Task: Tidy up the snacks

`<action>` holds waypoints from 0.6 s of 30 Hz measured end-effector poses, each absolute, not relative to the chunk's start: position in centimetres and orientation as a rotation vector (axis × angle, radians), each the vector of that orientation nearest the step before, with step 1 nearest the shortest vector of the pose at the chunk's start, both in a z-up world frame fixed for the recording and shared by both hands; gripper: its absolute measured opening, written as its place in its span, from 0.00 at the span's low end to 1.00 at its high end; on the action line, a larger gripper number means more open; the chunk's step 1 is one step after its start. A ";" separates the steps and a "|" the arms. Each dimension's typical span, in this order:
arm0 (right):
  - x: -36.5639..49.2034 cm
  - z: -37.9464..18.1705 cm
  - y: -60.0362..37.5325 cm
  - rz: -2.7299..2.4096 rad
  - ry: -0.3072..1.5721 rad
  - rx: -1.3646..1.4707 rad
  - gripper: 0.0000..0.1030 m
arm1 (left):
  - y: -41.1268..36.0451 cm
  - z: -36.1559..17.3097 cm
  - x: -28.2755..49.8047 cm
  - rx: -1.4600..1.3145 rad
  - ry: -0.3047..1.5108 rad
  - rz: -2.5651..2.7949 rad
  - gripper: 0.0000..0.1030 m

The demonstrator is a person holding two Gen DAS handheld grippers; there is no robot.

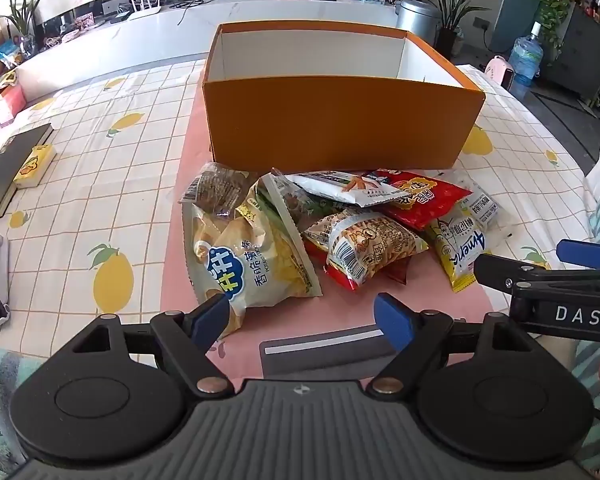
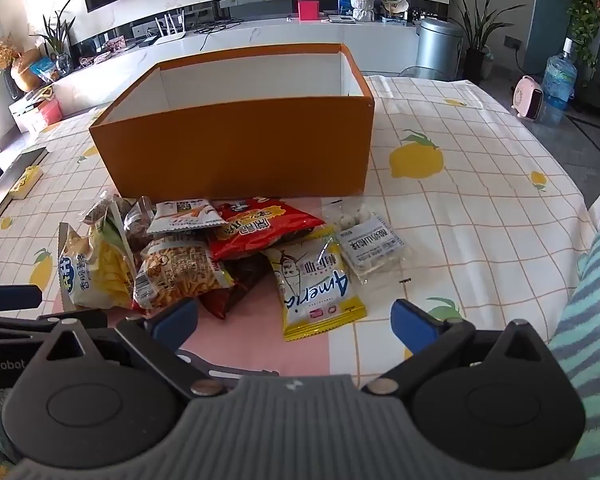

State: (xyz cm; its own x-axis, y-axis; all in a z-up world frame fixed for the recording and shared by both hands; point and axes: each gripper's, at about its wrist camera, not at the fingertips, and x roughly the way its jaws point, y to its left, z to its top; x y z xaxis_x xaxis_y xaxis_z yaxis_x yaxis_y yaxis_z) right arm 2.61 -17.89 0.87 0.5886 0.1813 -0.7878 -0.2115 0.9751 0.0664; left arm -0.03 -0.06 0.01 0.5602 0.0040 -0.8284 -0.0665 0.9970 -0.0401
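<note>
An open orange box (image 1: pixel 340 124) (image 2: pixel 236 152) with a white inside stands on the table; nothing shows inside it. In front of it lies a pile of snack bags: a pale yellow chips bag (image 1: pixel 252 256) (image 2: pixel 96 272), a beige crisps bag (image 1: pixel 368 244) (image 2: pixel 180 272), a red bag (image 1: pixel 420 200) (image 2: pixel 260 224), a yellow "America" bag (image 1: pixel 460 252) (image 2: pixel 316 288), a clear bag of white balls (image 2: pixel 368 244), a white packet (image 1: pixel 344 190) (image 2: pixel 184 212). My left gripper (image 1: pixel 304 320) is open, just short of the chips bag. My right gripper (image 2: pixel 296 320) is open, just short of the America bag.
A lemon-print tablecloth (image 1: pixel 100 184) (image 2: pixel 460 200) covers the table, with a pink mat (image 1: pixel 188 272) under the snacks. A dark book (image 1: pixel 12 172) and a yellow pack (image 1: pixel 34 166) lie at the left. A striped sleeve (image 2: pixel 588 312) is at the right.
</note>
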 end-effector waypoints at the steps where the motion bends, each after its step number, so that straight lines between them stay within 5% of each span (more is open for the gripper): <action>1: 2.6 0.9 -17.9 0.228 0.915 -0.031 0.96 | -0.1 0.0 -0.1 -0.065 0.974 0.041 0.93; 18: 2.8 0.5 -18.5 0.220 0.918 0.010 0.96 | -0.1 0.2 0.2 -0.087 0.974 0.055 0.93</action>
